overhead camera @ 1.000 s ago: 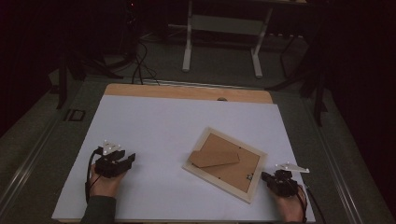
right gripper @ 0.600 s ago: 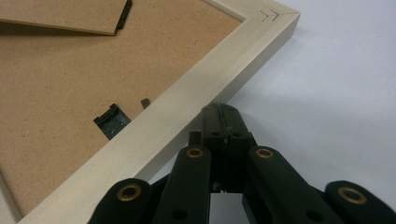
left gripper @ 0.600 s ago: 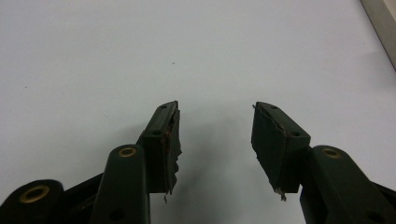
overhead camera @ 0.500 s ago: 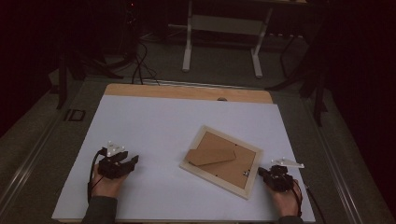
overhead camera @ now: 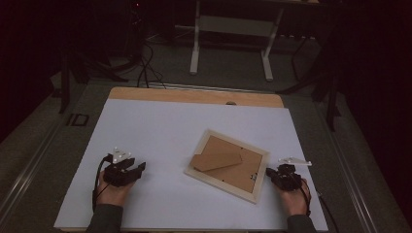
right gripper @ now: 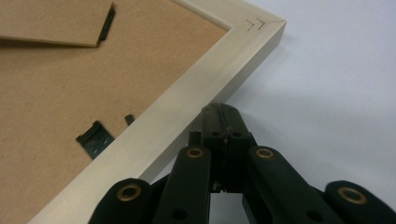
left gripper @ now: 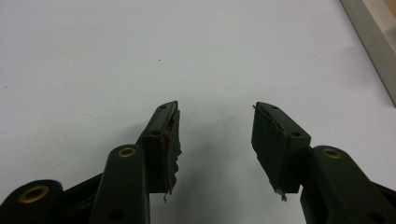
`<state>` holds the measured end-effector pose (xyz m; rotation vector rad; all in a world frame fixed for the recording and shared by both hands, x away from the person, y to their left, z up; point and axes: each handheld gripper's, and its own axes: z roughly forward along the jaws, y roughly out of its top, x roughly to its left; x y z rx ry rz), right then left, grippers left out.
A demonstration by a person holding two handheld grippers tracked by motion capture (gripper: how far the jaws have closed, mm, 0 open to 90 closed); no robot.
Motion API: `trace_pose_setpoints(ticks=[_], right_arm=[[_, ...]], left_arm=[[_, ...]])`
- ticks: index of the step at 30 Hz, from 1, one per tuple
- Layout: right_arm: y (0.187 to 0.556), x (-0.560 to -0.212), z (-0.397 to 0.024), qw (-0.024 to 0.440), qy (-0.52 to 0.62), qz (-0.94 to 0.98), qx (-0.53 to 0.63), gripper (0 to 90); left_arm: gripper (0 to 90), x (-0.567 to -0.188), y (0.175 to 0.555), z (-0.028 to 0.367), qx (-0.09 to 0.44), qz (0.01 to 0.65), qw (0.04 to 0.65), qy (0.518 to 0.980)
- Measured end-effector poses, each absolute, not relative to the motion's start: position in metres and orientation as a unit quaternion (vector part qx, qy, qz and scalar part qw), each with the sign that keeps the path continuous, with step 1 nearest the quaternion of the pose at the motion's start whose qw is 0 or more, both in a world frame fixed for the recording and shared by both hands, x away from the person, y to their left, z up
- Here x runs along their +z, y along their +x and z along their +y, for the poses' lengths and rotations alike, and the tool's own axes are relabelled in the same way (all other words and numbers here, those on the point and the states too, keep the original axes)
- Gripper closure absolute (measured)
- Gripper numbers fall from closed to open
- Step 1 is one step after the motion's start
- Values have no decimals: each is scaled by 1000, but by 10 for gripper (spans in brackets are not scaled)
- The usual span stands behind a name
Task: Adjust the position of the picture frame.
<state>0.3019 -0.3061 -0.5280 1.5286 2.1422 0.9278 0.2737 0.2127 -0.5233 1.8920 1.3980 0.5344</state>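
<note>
A: Right gripper (right gripper: 219,112): jaws pressed together, nothing between them, tip against the outer edge of the picture frame (overhead camera: 227,164). Left gripper (left gripper: 215,140)?

B: Jaws parted, empty, idle at eight o'clock on the white sheet (overhead camera: 160,131). Frame: face down, tilted, centre-right, stand flap (overhead camera: 217,160) up.

A: Advice, as I judge it: push low against the rail (right gripper: 187,116), slowly and squarely, so the frame slides rather than pivots.

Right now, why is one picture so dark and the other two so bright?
The high view is dim, the room behind nearly black, and the white table looks grey. In the left tool view the table glows and the left tool casts a soft shadow. In the right tool view the picture frame is bright and sharp.
</note>
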Motion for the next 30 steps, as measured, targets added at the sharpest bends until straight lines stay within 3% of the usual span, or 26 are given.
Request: trace_pose_setpoints(ticks=[30], right_arm=[[335,-528,-280,150,528,765,336,898]], left_arm=[[561,-523,273,195,192,510,371,752]])
